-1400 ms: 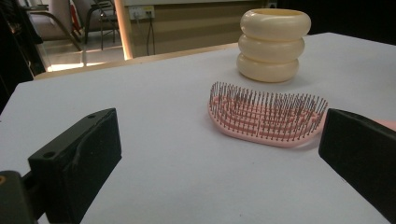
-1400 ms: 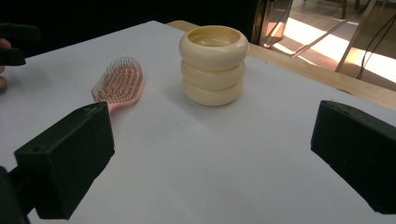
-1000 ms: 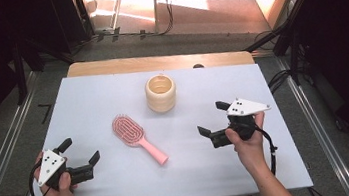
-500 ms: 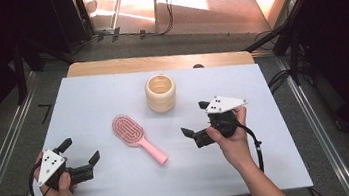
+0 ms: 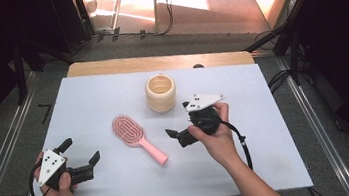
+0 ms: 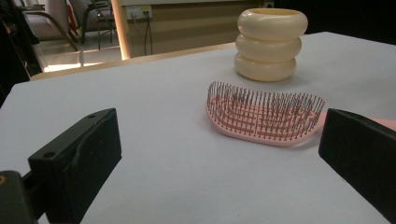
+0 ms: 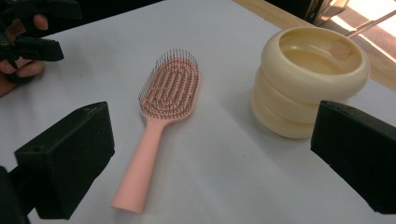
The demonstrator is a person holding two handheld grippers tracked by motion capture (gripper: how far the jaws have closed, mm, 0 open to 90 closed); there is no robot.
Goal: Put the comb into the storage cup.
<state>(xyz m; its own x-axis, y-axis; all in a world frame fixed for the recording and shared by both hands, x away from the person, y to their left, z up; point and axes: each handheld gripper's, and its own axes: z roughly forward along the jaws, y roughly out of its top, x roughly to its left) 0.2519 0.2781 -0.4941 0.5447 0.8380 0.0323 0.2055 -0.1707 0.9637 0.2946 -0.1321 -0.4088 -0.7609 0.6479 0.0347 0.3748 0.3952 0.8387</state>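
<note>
The right gripper hangs above the table with its jaws spread wide and nothing between them, held in the person's right hand. The pink hairbrush lies just beside it, on the side its jaws point toward, flat on the table with the bristles up; the handle end lies nearest this gripper and the bristled head runs away from it, toward the far left. In the right gripper view the hairbrush sits in the gap ahead of the two black jaws, closer to the left jaw, untouched by either. The cream ribbed cup stands upright just beyond the right gripper, near its far jaw, and apart from the hairbrush; in the right gripper view the cup rises partly behind the right-hand jaw. The left gripper rests low at the near left part of the table in the left hand, its jaws also wide apart and holding nothing, well apart from the hairbrush. In the left gripper view the brush head lies ahead between the jaws, nearer the right one, with the cup standing farther off behind it.
</note>
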